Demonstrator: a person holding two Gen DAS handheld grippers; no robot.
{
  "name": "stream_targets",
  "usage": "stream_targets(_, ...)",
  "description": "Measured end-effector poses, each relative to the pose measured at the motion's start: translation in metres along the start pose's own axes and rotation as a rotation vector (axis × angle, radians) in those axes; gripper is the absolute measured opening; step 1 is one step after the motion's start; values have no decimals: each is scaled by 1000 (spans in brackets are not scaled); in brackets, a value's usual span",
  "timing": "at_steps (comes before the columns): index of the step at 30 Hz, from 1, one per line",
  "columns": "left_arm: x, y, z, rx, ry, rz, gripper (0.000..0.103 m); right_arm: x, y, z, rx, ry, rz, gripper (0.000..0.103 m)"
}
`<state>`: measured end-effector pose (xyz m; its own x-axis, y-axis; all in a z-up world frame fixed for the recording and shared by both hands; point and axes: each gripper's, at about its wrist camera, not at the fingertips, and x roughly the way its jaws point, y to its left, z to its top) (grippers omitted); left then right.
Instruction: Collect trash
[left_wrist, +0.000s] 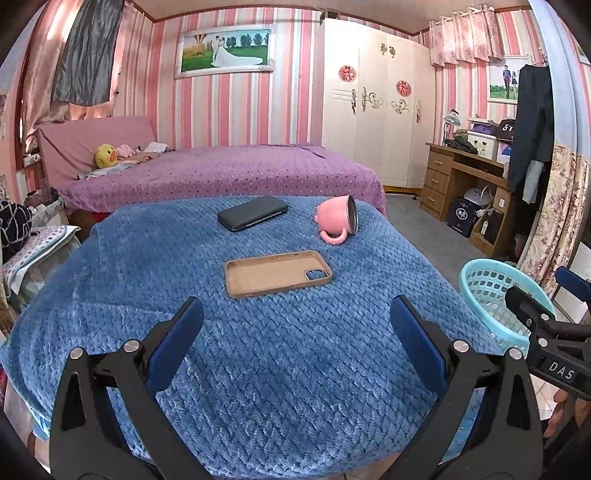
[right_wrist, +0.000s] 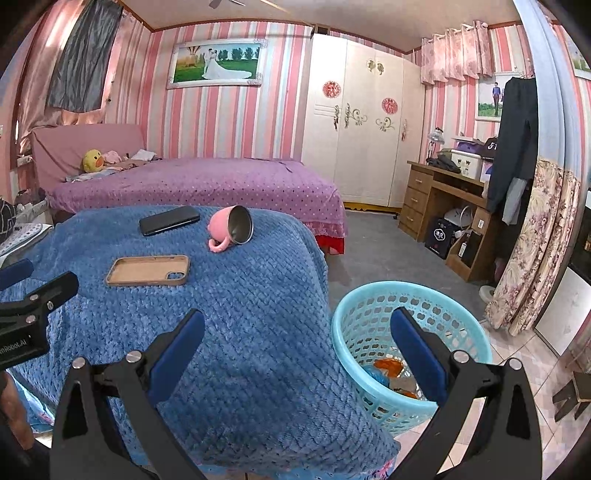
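A light blue mesh basket (right_wrist: 373, 314) stands on the floor right of the blue-blanketed table (right_wrist: 240, 332); it holds orange and blue trash pieces (right_wrist: 388, 367). The basket also shows in the left wrist view (left_wrist: 484, 288). My left gripper (left_wrist: 295, 317) is open and empty above the near part of the table (left_wrist: 277, 369). My right gripper (right_wrist: 297, 332) is open and empty, over the table's right edge and the basket. The right gripper also shows at the right edge of the left wrist view (left_wrist: 546, 302), and the left gripper at the left edge of the right wrist view (right_wrist: 33, 284).
On the table lie a tan phone case (left_wrist: 277, 273), a black phone (left_wrist: 253, 213) and a tipped pink mug (left_wrist: 338, 219). A purple bed (left_wrist: 221, 173) is behind the table. A wooden desk (right_wrist: 439, 206) and flowered curtain (right_wrist: 532, 251) stand at right.
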<state>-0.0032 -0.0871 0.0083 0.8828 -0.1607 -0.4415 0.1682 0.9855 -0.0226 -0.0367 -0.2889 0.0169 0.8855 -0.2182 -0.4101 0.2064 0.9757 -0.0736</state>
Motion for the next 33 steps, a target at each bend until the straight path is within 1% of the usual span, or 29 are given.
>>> stream_targets(4,0,2,1,-7,3,-15,98,0,3,1,-7,-2,-3,98)
stream_targets(10,1,5,1,-13,3,-8,98,0,5,2,-7,-2,-3,98)
stream_targets(16,-3,5,0,0,-15,3,98,0,5,4,-6,-5,-4,98)
stream_targets(33,-3,6,1,-9,-12,-5,98,-3,4,6,-7,-13,-7,98)
